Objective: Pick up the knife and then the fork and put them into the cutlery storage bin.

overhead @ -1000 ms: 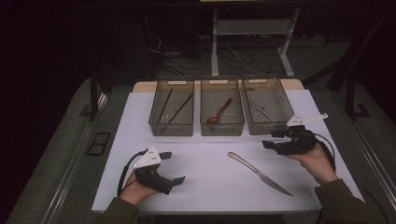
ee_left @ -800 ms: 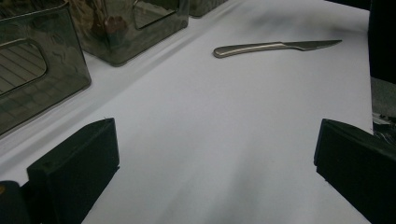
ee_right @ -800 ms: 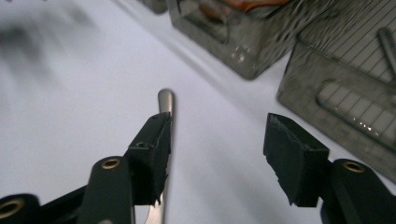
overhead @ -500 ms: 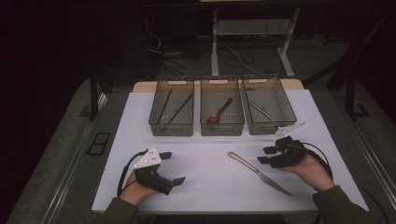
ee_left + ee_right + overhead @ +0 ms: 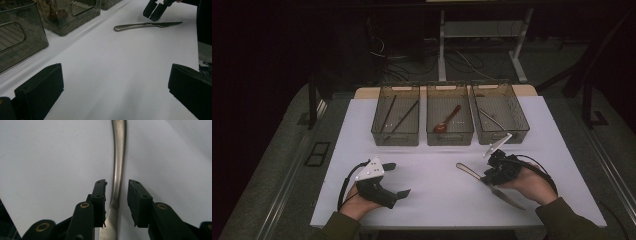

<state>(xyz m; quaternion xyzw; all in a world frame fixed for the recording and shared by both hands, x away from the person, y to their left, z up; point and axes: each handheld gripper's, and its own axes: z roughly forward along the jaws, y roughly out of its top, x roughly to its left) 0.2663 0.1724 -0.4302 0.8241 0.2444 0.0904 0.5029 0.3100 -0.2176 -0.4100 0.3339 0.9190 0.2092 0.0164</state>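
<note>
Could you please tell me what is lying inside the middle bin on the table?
Inside the middle bin lies a reddish-brown spoon, set diagonally, bowl toward the person. Nothing else is visible through its tinted walls, though they obscure the floor's near edge.

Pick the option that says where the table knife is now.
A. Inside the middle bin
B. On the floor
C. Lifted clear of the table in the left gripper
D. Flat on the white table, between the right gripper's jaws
D: the knife lies flat on the white table, and the right gripper has a jaw on either side of its handle, with gaps showing.
</note>
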